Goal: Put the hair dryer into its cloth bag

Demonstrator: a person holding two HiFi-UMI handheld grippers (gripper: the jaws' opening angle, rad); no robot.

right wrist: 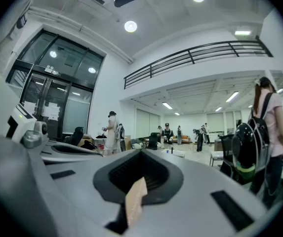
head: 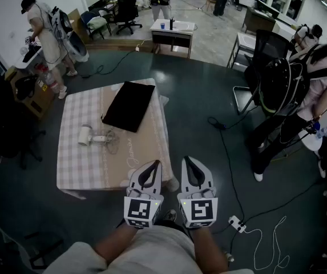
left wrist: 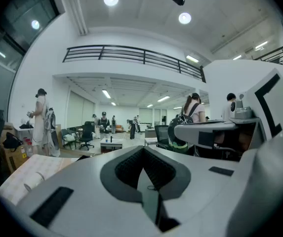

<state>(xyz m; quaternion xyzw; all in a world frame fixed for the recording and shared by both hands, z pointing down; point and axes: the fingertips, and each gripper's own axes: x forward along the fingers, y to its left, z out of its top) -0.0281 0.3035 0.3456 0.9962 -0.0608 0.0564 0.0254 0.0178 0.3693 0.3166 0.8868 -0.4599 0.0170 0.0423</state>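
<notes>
The white hair dryer (head: 89,136) lies on its side with its cord curled beside it on a table (head: 77,167) covered in checked cloth. Behind it on the same table lies the black cloth bag (head: 129,105), flat. In the head view my left gripper (head: 150,165) and right gripper (head: 191,162) are side by side, held level, short of the table's near right corner. Both are shut with nothing between the jaws. The left gripper (left wrist: 143,152) looks out over the room with the table's edge at lower left. A tan strip shows on the right gripper's (right wrist: 141,157) closed seam.
Several people stand around the room, one at the far left (head: 46,33) and one close at the right (head: 317,90). A black office chair (head: 271,79) stands right of the table. A power strip (head: 237,224) with cables lies on the floor nearby.
</notes>
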